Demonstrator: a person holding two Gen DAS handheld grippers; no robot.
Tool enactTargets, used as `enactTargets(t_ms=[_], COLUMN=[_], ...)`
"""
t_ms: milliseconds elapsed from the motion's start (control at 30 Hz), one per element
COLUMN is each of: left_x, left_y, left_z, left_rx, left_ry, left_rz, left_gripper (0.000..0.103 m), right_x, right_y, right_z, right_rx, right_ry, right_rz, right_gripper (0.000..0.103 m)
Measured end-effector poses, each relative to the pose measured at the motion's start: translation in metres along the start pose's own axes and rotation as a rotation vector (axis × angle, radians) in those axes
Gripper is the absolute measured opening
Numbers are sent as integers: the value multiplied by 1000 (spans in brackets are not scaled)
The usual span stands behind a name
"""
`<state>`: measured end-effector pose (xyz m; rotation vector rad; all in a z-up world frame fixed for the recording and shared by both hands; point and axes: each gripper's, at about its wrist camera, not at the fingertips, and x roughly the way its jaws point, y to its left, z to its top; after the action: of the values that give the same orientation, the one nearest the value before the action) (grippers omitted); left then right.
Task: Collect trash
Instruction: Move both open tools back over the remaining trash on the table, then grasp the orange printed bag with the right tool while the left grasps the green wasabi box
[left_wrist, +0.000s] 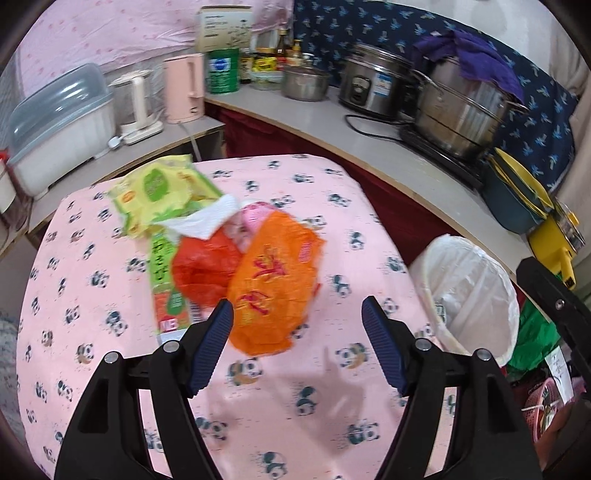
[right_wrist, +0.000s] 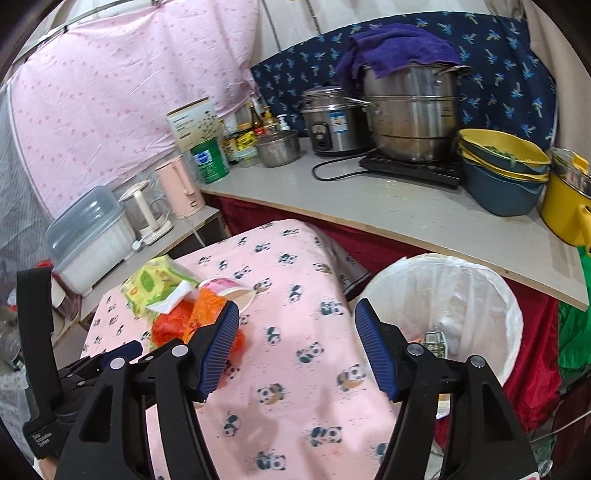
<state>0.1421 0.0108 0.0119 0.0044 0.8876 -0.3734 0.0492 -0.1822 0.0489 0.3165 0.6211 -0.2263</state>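
Two grippers: my left (left_wrist: 297, 314) and right (right_wrist: 297, 319), jaws spread, holding nothing.
Trash: orange bag (left_wrist: 275, 284), red bag (left_wrist: 203, 271), tissue (left_wrist: 207, 218), yellow pack (left_wrist: 162, 190), heaped mid-table.
Table (left_wrist: 92, 332): bare cloth around heap to every edge.
Bin (right_wrist: 476, 295): just beside table's right edge, mouth open.

At frame centre, the bench's pink cloth with a black-and-white panda print (left_wrist: 295, 406) carries an orange crinkled plastic bag with red markings (left_wrist: 275, 291), a red plastic bag (left_wrist: 203, 269), a yellow-green wipes packet (left_wrist: 162, 192) and a white paper tissue (left_wrist: 207, 221). At the right stands a bin lined with a translucent white bag (right_wrist: 461, 295). Each black tool, left (left_wrist: 297, 314) and right (right_wrist: 297, 321), has ribbed dark-blue pads. At the upper right, a purple cloth (right_wrist: 399, 48) covers a silver steel pot.
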Motion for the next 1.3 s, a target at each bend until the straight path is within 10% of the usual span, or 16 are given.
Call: enactTargets(t_ms=[1300], left_x=[73], left_y=[135], left_z=[-30], left_rx=[-227], left_ry=[167], left_rz=[102], left_gripper=[82], right_x=[160], right_y=[108], right_z=[-68], right_rx=[-63], right_ry=[350], right_rz=[103], right_gripper=[63])
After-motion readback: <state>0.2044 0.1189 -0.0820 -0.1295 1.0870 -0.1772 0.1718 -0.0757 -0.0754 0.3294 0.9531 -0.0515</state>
